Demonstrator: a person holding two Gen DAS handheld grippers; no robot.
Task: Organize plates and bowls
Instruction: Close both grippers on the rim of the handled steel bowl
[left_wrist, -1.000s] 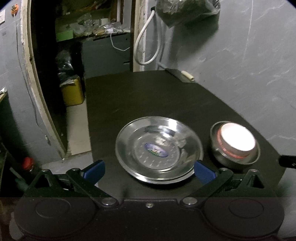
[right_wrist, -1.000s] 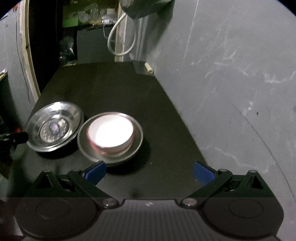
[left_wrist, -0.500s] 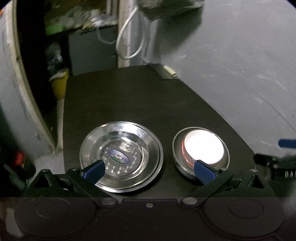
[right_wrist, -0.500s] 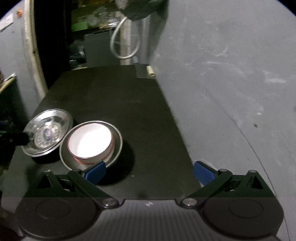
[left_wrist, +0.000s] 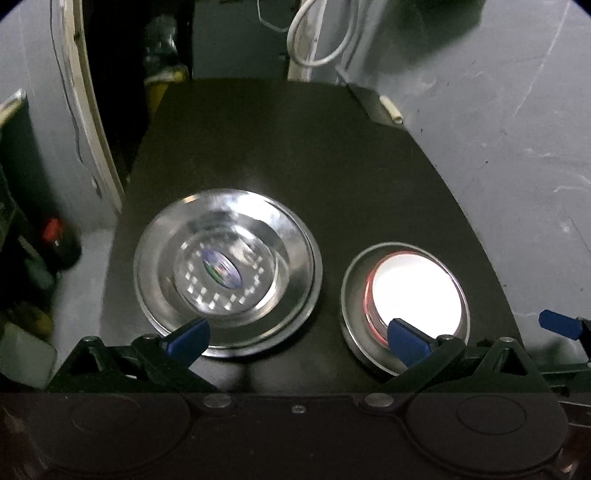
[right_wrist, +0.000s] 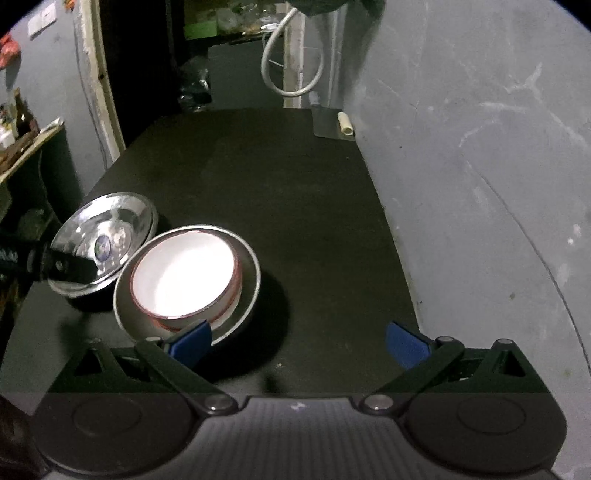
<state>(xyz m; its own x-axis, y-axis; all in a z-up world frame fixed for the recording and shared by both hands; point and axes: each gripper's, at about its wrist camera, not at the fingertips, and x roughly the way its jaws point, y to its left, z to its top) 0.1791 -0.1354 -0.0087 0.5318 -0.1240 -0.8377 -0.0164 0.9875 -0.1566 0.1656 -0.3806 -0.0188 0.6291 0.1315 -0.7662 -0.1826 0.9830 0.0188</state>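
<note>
On the black table (right_wrist: 295, 192), a steel plate (left_wrist: 225, 271) sits left of a white bowl (right_wrist: 184, 277) nested in a steel dish (right_wrist: 247, 295). Left gripper (left_wrist: 297, 338) and right gripper (right_wrist: 299, 341) hover near, fingers spread, holding nothing.

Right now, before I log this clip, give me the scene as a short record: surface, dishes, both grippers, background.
surface: black table against a grey wall
left dish: empty steel plate, sticker at its centre
right dish: white bowl with a red rim, sitting in a steel plate
spacing: the two dishes sit side by side
left gripper: open, one finger over each dish, holding nothing
right gripper: open, holding nothing, left finger over the bowl's plate
background: white hose looped by the doorway
</note>
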